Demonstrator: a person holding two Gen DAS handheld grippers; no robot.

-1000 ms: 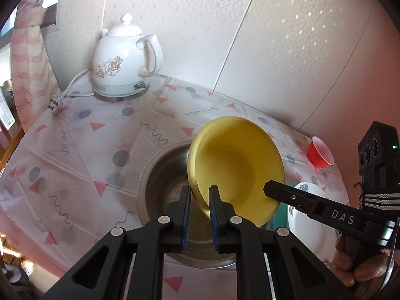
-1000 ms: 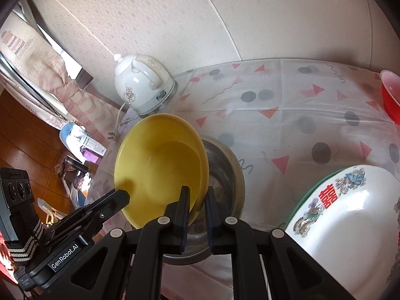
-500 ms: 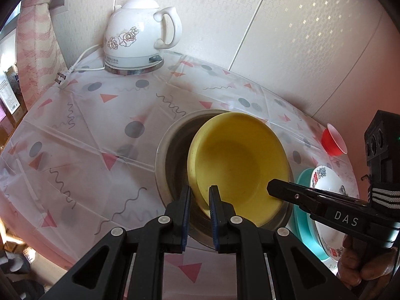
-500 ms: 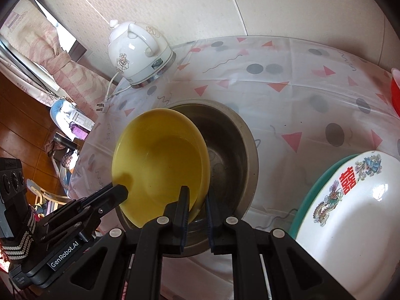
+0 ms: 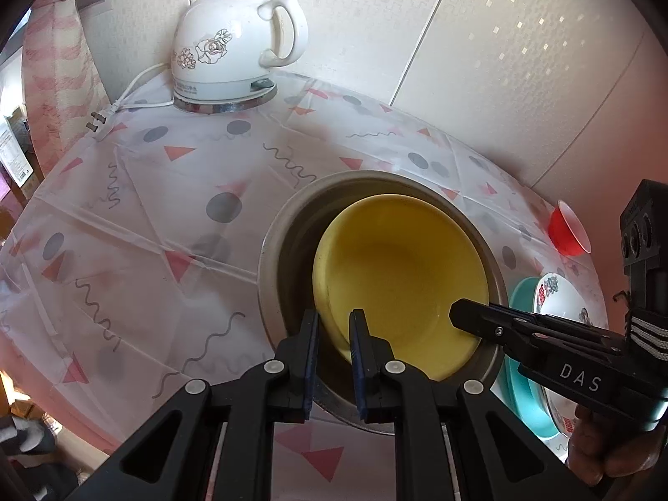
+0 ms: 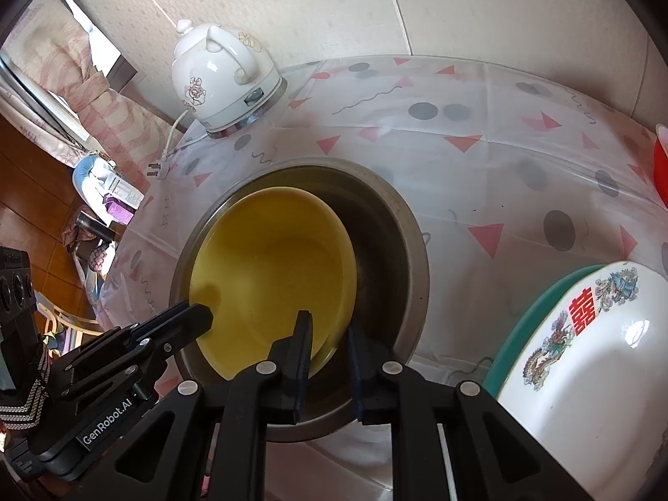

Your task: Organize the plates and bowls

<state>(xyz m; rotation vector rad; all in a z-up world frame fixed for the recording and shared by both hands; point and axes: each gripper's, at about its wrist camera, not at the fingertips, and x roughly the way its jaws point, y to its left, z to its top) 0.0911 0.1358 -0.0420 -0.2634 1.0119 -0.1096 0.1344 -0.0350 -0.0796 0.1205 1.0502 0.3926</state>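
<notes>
Yellow bowl [image 5: 401,275] lying inside the steel basin [image 5: 275,250]. Left gripper [image 5: 334,359] pinches the bowl's near rim. Right gripper [image 6: 330,359] straddles the opposite rim, its jaws just easing apart, 1 pad clear. The bowl looks rigid, light and glossy-slick; the thin rim is the best hold.

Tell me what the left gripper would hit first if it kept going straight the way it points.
The left gripper already straddles the rim of the yellow bowl, so it would press further onto that wall first. Just beyond lies the inside of the metal basin the bowl sits in; how deep is unclear.
</notes>
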